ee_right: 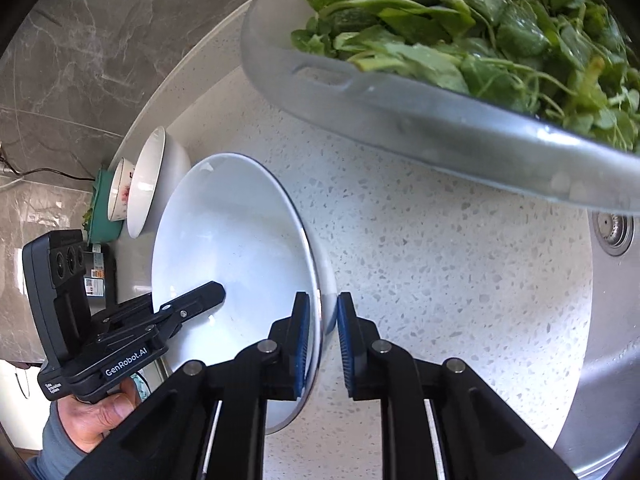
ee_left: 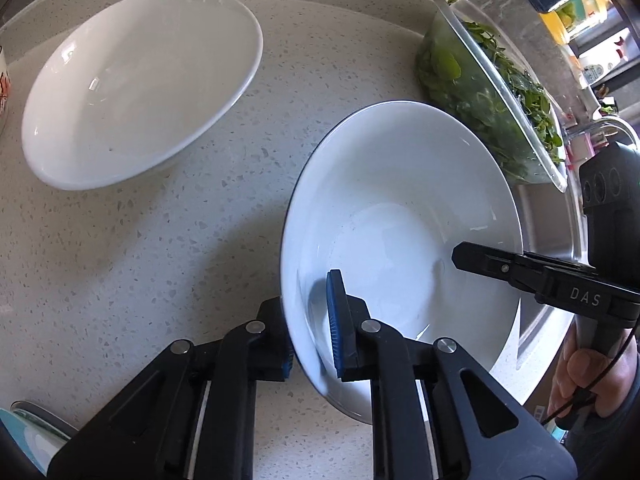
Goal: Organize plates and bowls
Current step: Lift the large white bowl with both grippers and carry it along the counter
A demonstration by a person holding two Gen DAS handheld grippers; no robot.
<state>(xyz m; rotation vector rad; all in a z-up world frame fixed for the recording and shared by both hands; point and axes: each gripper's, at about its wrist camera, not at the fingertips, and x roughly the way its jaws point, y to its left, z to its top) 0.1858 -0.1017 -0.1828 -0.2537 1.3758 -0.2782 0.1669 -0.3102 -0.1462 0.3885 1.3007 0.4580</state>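
Left tool [ee_left: 312, 328] clamped on near bowl [ee_left: 400, 216] rim at 7 o'clock | right tool [ee_right: 322, 344] clamped opposite | lift level, nest into far bowl [ee_left: 140, 84] at 10 o'clock on worktop [ee_left: 200, 240].

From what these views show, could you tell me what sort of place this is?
Most likely a home kitchen: a speckled stone countertop beside a steel sink, white bowls, and a clear basin of leafy greens.

Left gripper [ee_left: 312, 332]: matte black linkage arms, silver pivot pins, ribbed blue pads; "GenRobot.AI" printed in white.
Right gripper [ee_right: 322, 344]: matching black build; "DAS" lettered.
Sleeve [ee_right: 54, 446]: grey fabric worn.
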